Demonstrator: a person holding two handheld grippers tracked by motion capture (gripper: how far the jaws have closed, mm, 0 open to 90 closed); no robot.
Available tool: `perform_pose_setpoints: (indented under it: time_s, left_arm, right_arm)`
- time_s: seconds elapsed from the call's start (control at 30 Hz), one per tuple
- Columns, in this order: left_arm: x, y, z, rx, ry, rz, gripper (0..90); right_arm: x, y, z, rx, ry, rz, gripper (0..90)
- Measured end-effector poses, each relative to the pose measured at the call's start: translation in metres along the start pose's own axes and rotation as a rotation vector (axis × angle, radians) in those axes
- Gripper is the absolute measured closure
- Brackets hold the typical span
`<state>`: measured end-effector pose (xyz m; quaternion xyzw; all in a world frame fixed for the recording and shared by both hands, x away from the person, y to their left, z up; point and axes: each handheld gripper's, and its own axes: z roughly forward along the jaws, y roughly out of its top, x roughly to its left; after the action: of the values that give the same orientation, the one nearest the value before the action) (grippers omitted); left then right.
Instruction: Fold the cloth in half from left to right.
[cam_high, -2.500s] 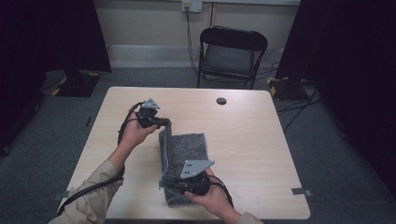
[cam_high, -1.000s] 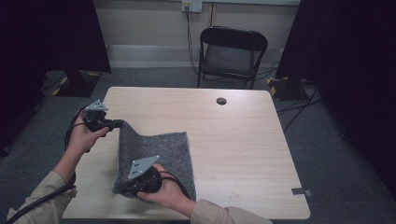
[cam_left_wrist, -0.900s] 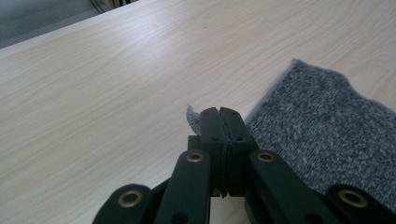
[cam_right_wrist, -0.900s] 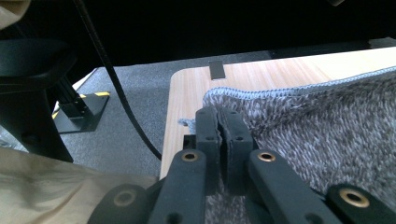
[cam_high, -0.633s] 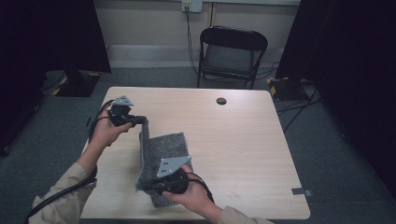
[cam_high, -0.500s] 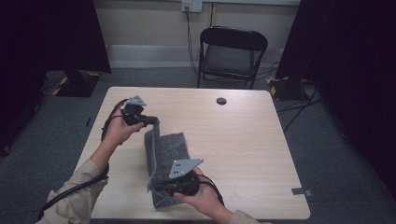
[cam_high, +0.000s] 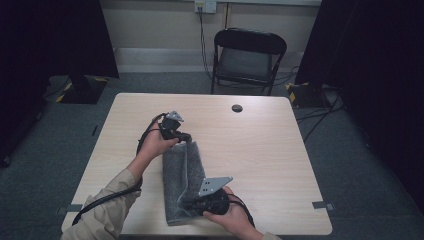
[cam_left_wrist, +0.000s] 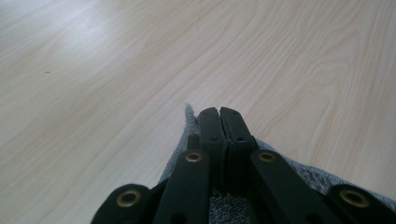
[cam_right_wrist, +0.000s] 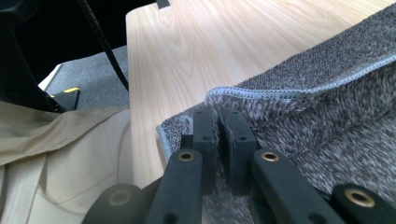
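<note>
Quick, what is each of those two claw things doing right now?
Left gripper: fingers closed, pinching the far edge of the grey towel.
Right gripper: fingers closed, pinching the towel's near edge.

Both tongs (cam_high: 189, 138) (cam_high: 184, 204) clamped tight, L far, R near.

High view hung above the person's side, facing forward and down over the whole table (cam_high: 260, 150), chair beyond. Each gripper view sat close, low along its own jaws, skimming the tabletop. All three shared the grey towel (cam_high: 182, 185) and pale wood.
</note>
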<state>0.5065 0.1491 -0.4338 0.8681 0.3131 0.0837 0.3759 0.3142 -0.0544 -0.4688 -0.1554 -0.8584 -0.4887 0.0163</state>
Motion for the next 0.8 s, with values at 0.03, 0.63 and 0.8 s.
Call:
perform_pose_setpoints:
  time_s: [0.03, 0.63, 0.8]
  left_arm:
    - [0.0, -0.001, 0.001, 0.0, 0.004, -0.003, 87.6]
    - [0.016, -0.051, -0.026, 0.001, 0.107, -0.051, 54.1]
    - [0.019, -0.063, -0.025, 0.001, 0.094, -0.061, 59.6]
  right_arm:
    - [0.0, -0.001, 0.0, 0.001, -0.001, 0.001, 85.9]
    - [-0.013, -0.019, -0.025, 0.043, -0.079, 0.055, 65.3]
    - [-0.018, -0.026, -0.033, 0.07, -0.116, 0.049, 59.3]
